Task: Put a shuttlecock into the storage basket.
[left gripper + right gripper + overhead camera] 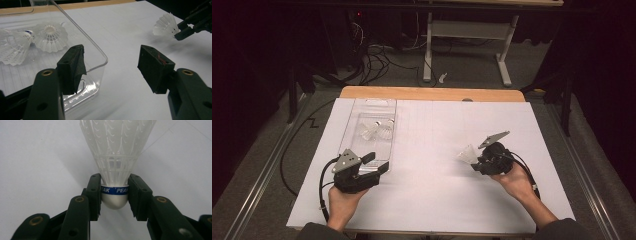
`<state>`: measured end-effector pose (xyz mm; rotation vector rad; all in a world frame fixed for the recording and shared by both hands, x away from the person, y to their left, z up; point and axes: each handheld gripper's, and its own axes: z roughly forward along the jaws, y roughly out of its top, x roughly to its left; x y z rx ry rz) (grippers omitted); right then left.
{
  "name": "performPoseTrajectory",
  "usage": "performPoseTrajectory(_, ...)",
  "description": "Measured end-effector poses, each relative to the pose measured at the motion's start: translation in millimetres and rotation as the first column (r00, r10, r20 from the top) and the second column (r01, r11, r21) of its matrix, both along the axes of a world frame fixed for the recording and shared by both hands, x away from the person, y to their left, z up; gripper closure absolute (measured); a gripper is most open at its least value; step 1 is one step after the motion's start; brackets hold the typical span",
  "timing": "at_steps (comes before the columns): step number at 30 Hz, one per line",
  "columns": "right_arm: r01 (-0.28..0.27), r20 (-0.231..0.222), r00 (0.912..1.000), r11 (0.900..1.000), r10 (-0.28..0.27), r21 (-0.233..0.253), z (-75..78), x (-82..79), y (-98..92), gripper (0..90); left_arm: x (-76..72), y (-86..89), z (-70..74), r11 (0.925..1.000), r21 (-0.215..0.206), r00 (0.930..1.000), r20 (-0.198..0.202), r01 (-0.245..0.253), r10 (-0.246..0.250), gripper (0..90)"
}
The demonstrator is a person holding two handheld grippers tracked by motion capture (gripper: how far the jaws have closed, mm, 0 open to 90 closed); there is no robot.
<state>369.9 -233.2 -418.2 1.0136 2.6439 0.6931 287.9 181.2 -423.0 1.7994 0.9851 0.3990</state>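
A: Start at the right gripper (pixel 114 195). What are its jaws doing?

B: They are clamped on the rounded cork of a white shuttlecock (pixel 116 152), one jaw on each side of the blue band printed PEAK. The feathered skirt points away from the gripper, out over the white sheet (pixel 432 175).

A: And from above?

B: The right gripper (pixel 475 161) sits at the right of the sheet, held in the person's right hand (pixel 516 181), with the shuttlecock (pixel 467 154) sticking out toward the middle of the table. I cannot tell whether the skirt touches the sheet.

A: The left gripper (pixel 111 66)?

B: Its jaws stand wide apart, holding nothing. One jaw is over the near corner of a clear plastic tray (pixel 101 53), the other over bare sheet beside it.

A: What is in the tray?

B: Two more white shuttlecocks (pixel 51 37) lying close together, well back from the near corner. From above, the tray (pixel 362 107) lies at the left of the sheet, with the left gripper (pixel 377 164) at its near end.
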Motion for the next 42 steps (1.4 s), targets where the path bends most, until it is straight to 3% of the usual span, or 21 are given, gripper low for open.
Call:
performPoseTrajectory(19, -0.088, 0.022, 0.9959, 0.996, 0.088, 0.012, 10.4, -6.5, 22.2, 65.9, 3.5, -3.0, 2.0, 0.9999, -0.001, 0.9999, 0.004, 0.016, -0.016, 39.0)
performPoseTrajectory(42, -0.135, 0.02, 0.9907, 0.991, 0.134, 0.021, 14.2, -10.2, 36.7, 65.8, 13.6, -17.7, 5.7, 0.9983, -0.001, 0.9983, 0.01, 0.058, -0.058, 38.9)
